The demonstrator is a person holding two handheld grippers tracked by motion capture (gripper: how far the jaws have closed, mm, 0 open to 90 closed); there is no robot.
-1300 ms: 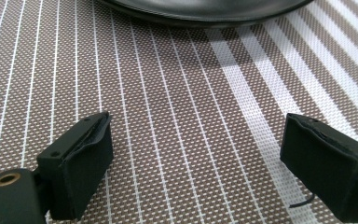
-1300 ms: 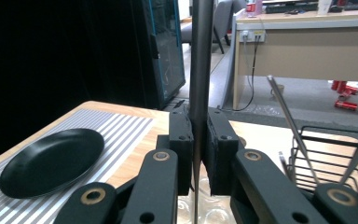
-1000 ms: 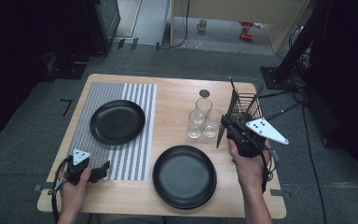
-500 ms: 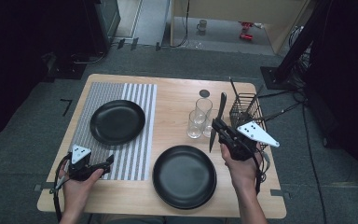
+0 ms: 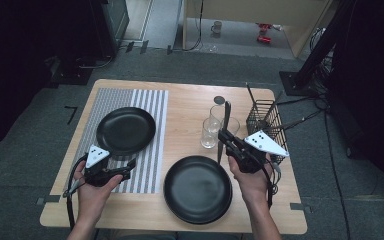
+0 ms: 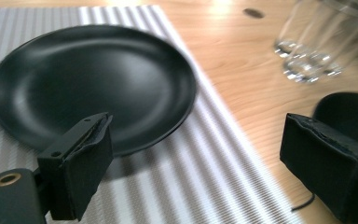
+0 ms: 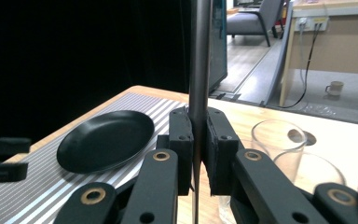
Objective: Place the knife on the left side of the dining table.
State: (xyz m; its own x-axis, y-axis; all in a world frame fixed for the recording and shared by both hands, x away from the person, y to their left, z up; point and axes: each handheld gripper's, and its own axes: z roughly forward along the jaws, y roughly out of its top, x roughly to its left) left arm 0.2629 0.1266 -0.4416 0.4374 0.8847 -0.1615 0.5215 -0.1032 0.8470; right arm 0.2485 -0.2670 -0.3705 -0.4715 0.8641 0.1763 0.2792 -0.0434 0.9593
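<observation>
Knife is clamped upright between the pads of the right hand-held gripper, which has carried it from beside the wire basket at right of the high view leftward, so it now hangs by the glasses just above the near black plate. The left hand-held gripper has lifted a little at lower left, jaws wide and empty over the striped mat. Judging by this, the knife is about to be laid beside that plate.
</observation>
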